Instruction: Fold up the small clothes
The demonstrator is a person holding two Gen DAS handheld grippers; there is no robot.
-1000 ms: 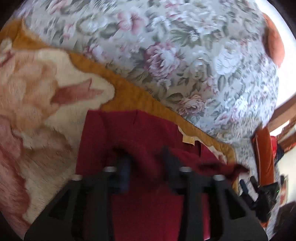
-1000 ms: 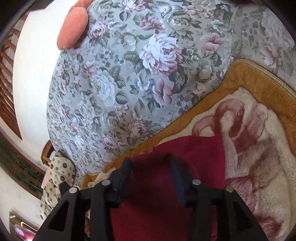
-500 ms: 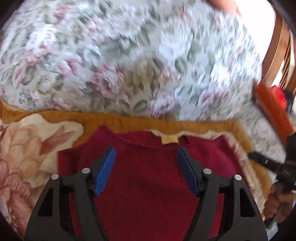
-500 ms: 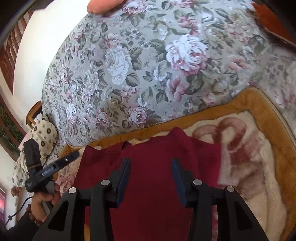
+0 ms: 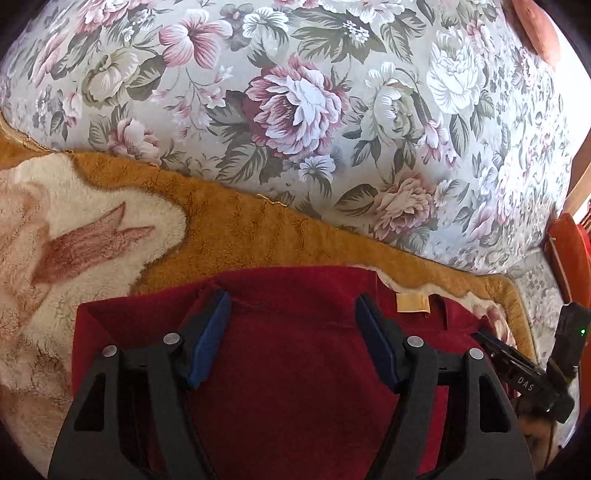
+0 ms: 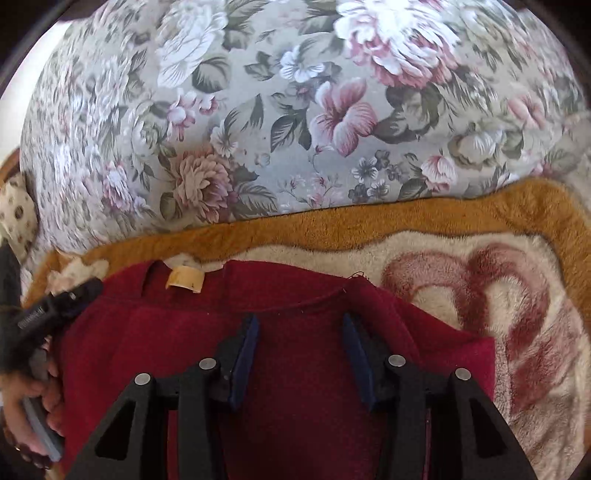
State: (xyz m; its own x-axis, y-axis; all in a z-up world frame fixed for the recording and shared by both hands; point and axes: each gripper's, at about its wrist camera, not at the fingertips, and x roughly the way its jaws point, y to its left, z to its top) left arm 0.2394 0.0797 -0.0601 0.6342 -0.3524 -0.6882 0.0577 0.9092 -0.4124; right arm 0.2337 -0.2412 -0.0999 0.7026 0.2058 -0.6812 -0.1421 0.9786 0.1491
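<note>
The left gripper (image 5: 291,332) stands wide, its jaws having just been opening with nothing pinched between them, over the dark red garment (image 5: 295,387) lying flat on the fleece blanket (image 5: 229,229); the right gripper (image 6: 299,354) is parted more narrowly above the same cloth, gripping nothing. The left wrist view shows the right gripper at its right edge and an orange-red cushion (image 5: 535,33) far back, while the right wrist view shows the hand (image 6: 33,413) holding the left gripper, plus a spotted cloth (image 6: 18,218). A floral bedcover (image 5: 314,103) stretches beyond the blanket's mustard border.
</note>
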